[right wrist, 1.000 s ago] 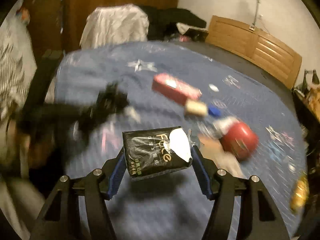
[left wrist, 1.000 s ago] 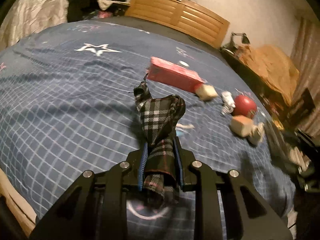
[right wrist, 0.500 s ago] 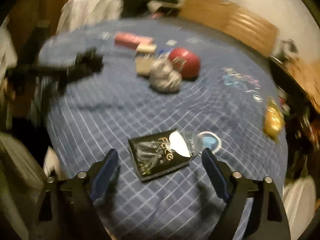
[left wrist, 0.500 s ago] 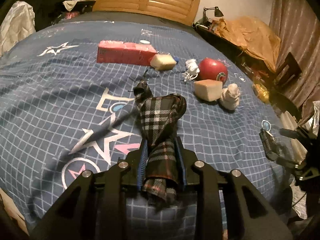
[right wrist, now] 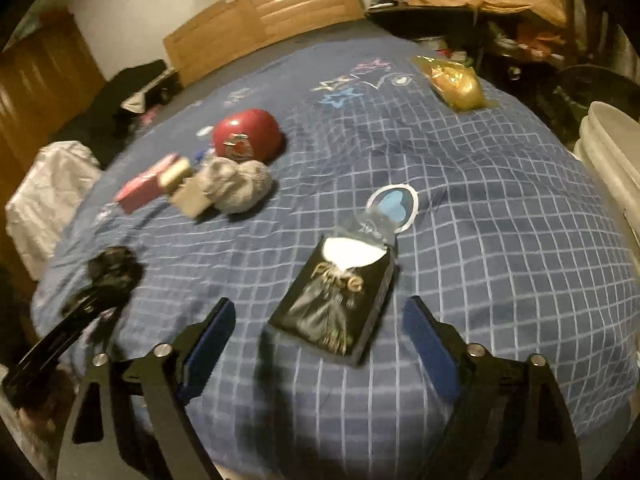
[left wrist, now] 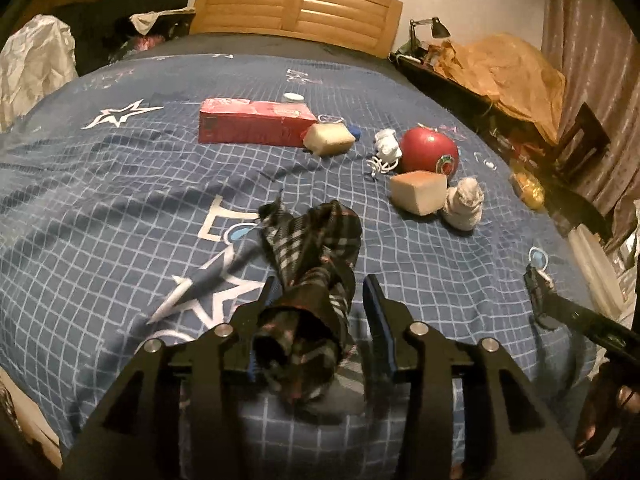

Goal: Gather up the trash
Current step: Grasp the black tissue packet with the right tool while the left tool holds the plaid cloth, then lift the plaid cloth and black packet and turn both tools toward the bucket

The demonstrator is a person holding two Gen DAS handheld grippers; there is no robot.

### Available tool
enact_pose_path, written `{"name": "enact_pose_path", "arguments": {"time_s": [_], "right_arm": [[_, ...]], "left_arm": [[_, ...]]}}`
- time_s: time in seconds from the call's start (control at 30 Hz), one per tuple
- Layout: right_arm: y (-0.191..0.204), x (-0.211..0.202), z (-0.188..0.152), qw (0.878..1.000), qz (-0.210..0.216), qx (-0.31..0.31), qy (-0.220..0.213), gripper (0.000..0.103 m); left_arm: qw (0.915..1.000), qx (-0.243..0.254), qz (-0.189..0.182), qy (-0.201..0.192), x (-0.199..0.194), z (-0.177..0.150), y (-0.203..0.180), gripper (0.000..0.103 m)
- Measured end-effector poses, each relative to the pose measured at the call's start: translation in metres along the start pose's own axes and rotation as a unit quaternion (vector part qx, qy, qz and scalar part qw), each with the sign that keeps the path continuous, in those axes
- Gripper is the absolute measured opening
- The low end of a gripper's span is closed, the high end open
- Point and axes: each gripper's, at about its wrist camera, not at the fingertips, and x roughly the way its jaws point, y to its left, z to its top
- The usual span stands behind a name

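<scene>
My left gripper [left wrist: 320, 300] has its jaws apart, with a dark plaid cloth [left wrist: 316, 264] lying loose between them, leaning on the left finger, over the blue checked bedspread [left wrist: 100, 208]. My right gripper [right wrist: 318, 332] is open wide, and a black tissue pack [right wrist: 336, 300] with a white torn top lies on the bed between its fingers, untouched. Further off lie a red box [left wrist: 256, 120], two beige blocks [left wrist: 418, 192], a red ball [left wrist: 428, 150], a white wad [left wrist: 464, 200] and a yellow wrapper [right wrist: 456, 80].
A wooden headboard [left wrist: 296, 8] stands at the far end. A cluttered desk with brown paper [left wrist: 500, 64] runs along the right side. White bins [right wrist: 612, 148] stand by the bed's right edge. Clothes [left wrist: 32, 64] are piled at the left.
My right gripper opened and let the black tissue pack drop onto the bed. My left gripper's jaws spread apart, so the plaid cloth is no longer clamped. Both views swung across the bed.
</scene>
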Motion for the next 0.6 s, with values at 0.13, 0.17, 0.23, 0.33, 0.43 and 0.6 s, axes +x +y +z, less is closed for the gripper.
{"name": "enact_pose_path", "arguments": {"time_s": [0.13, 0.17, 0.23, 0.33, 0.43, 0.6], "right_arm": [[0.001, 0.009, 0.0, 0.999, -0.033, -0.009, -0.012, 0.062], [0.0, 0.008, -0.001, 0.999, -0.037, -0.01, -0.012, 0.056], [-0.004, 0.007, -0.001, 0.999, -0.032, -0.007, -0.014, 0.053], [-0.01, 0.006, 0.0, 1.0, -0.02, -0.004, -0.017, 0.05], [-0.011, 0.002, -0.002, 1.0, 0.0, -0.001, -0.022, 0.048], [0.0, -0.014, -0.005, 0.998, 0.025, -0.033, -0.042, 0.048]], "left_arm": [[0.9999, -0.002, 0.01, 0.009, 0.013, -0.004, 0.002, 0.041], [0.9999, 0.001, 0.012, 0.005, 0.013, -0.004, 0.001, 0.038], [0.9999, 0.007, 0.011, 0.0, 0.012, -0.004, 0.001, 0.032], [0.9999, 0.002, 0.015, -0.007, 0.008, -0.005, 0.002, 0.029], [0.9996, 0.004, 0.02, -0.021, -0.001, -0.003, 0.0, 0.029], [0.9985, 0.015, 0.03, -0.043, -0.019, 0.002, -0.013, 0.029]]}}
